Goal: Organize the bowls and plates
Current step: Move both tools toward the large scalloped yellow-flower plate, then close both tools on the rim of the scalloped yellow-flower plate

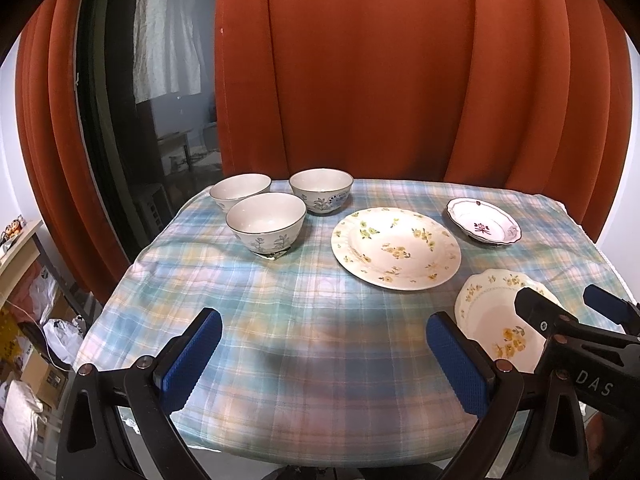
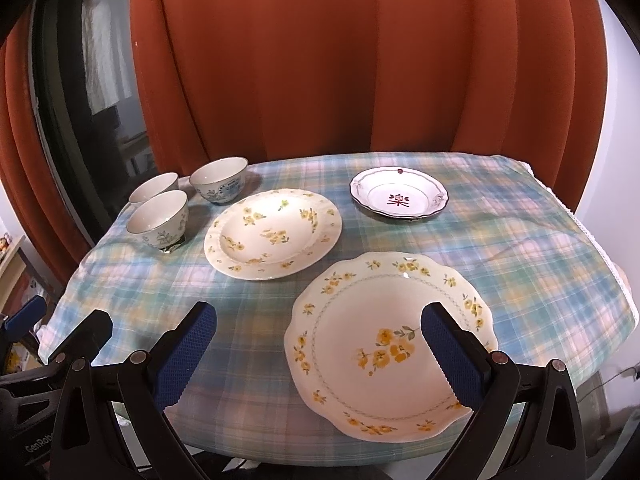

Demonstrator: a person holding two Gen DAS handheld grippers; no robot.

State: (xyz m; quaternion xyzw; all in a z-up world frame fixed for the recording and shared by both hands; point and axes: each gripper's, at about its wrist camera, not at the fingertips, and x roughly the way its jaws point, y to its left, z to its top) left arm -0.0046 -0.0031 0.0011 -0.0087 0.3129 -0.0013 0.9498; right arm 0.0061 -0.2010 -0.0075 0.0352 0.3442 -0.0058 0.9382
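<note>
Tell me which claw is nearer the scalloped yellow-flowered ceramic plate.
Right. The right claw hovers at the scalloped yellow-flowered ceramic plate; the left claw sits left of it.

The letters "DAS" are read in pale print on the black body of the right claw, at the left wrist view's lower right. "GenRob", cut off by the edge, is printed on the left claw in the right wrist view.

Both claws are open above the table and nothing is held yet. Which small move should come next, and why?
Probably lower the right claw toward the near edge of the scalloped plate. That plate lies closest, directly under the open claw, apart from the round plate and the small plate. The three bowls stand farther off on the left, nearer to the left claw.
</note>
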